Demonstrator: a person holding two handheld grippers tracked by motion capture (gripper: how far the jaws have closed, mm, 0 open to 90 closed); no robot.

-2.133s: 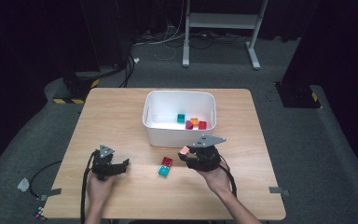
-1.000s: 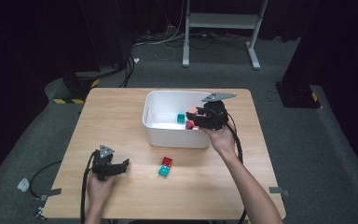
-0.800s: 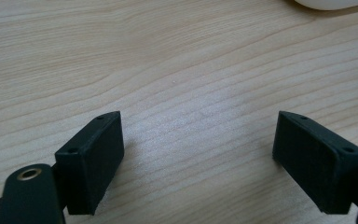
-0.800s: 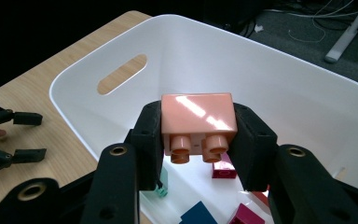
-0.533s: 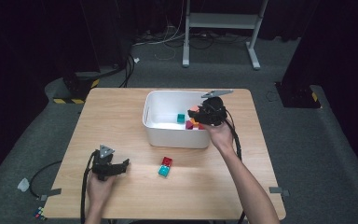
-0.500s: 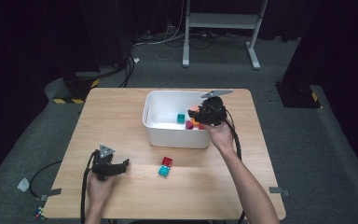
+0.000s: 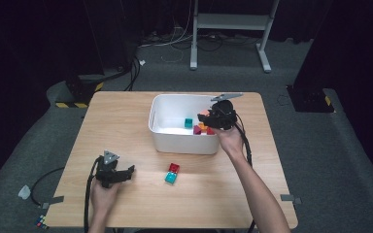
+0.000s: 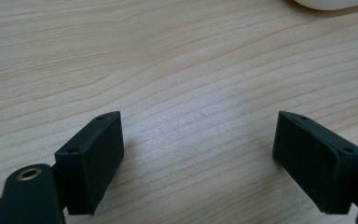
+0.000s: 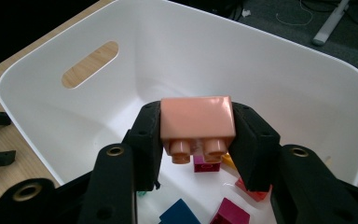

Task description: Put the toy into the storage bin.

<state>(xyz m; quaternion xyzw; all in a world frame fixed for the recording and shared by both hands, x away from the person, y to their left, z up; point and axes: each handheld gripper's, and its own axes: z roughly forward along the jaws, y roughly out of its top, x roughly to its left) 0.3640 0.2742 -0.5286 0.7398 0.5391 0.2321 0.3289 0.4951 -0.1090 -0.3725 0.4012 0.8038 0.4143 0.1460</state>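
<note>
Right gripper (image 9: 198, 140) view shows a peach brick (image 9: 197, 122) between the just-widening jaws, over the white bin (image 9: 307, 84); the high view blurs this. Left gripper (image 8: 198, 158) gapes empty.

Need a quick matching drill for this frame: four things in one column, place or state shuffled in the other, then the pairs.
Things:
1. peach brick
2. red brick
3. left tool
4. white bin

Place or state:
A. on the table, next to the teal brick
B. open, nothing between its jaws
C. between the jaws of the right tool, over the bin
D. holds several loose bricks

Pairs: 1-C, 2-A, 3-B, 4-D
</note>
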